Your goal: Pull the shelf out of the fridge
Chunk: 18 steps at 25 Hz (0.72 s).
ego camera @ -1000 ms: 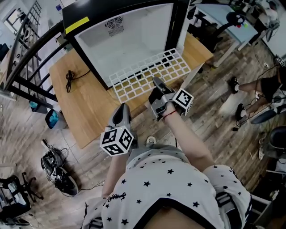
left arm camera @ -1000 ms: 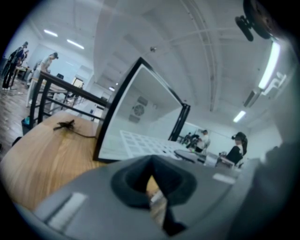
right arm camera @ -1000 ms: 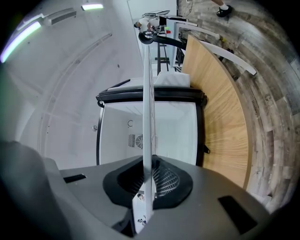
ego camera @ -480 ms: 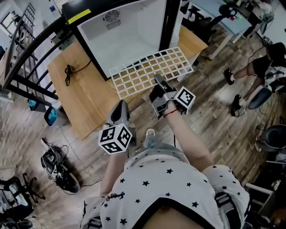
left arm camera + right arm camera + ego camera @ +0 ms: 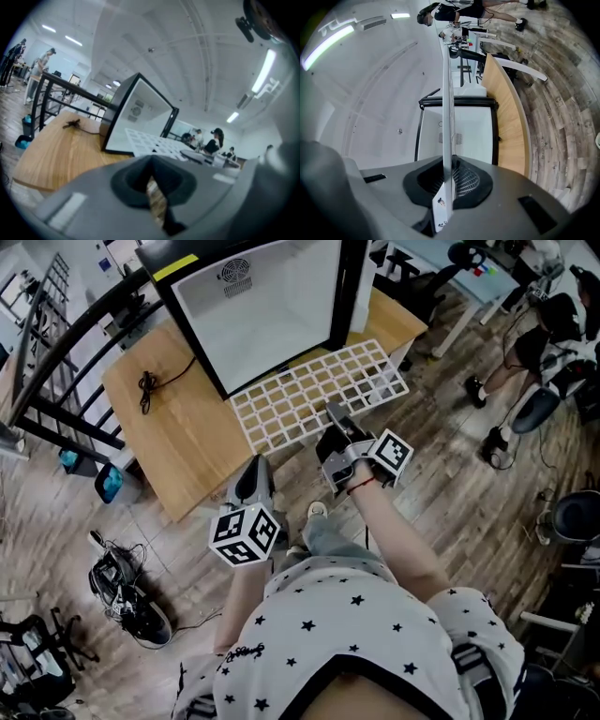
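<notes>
The black fridge [image 5: 253, 306] with a white inside stands open on the wooden table [image 5: 178, 442]. The white wire shelf [image 5: 319, 390] sticks out of its mouth, held level over the table's front edge. My right gripper [image 5: 335, 415] is shut on the shelf's near edge. In the right gripper view the shelf [image 5: 448, 108] runs edge-on between the jaws of the right gripper [image 5: 444, 190]. My left gripper [image 5: 253, 470] hangs by the table's front edge, shut and holding nothing. The left gripper view looks past the left gripper [image 5: 157, 197] to the shelf [image 5: 154, 143] and the fridge [image 5: 136, 112].
A black cable [image 5: 147, 390] lies on the table's left part. A black metal rail [image 5: 66, 343] and a blue bin [image 5: 111, 486] stand to the left. Cables and gear [image 5: 117, 587] lie on the floor. A seated person [image 5: 553, 324] and desks are at the right.
The shelf has slid further out of the fridge toward me with my right gripper on its edge. My left gripper has stayed where it was.
</notes>
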Motion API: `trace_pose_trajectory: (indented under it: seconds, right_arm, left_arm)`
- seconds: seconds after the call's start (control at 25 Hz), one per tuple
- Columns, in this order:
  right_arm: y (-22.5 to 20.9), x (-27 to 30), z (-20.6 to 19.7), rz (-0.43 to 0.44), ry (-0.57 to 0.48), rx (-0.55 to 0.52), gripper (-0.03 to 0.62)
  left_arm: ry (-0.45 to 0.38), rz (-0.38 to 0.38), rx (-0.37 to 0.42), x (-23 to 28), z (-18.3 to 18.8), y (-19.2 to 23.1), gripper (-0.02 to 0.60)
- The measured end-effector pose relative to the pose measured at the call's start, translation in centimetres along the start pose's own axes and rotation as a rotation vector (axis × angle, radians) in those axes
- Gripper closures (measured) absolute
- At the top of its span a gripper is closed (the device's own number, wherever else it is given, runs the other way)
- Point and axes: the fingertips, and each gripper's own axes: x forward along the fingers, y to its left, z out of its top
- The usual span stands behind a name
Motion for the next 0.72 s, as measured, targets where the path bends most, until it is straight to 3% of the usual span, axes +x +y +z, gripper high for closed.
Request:
trace_pose_trajectory:
  seconds: [0.72]
  right_arm:
    - [-0.5, -7.3, -1.7, -0.020, -0.039, -0.024, 0.556]
  left_arm:
    - [-0.002, -0.039, 0.008, -4.1, -1.9, -1.6, 0.575]
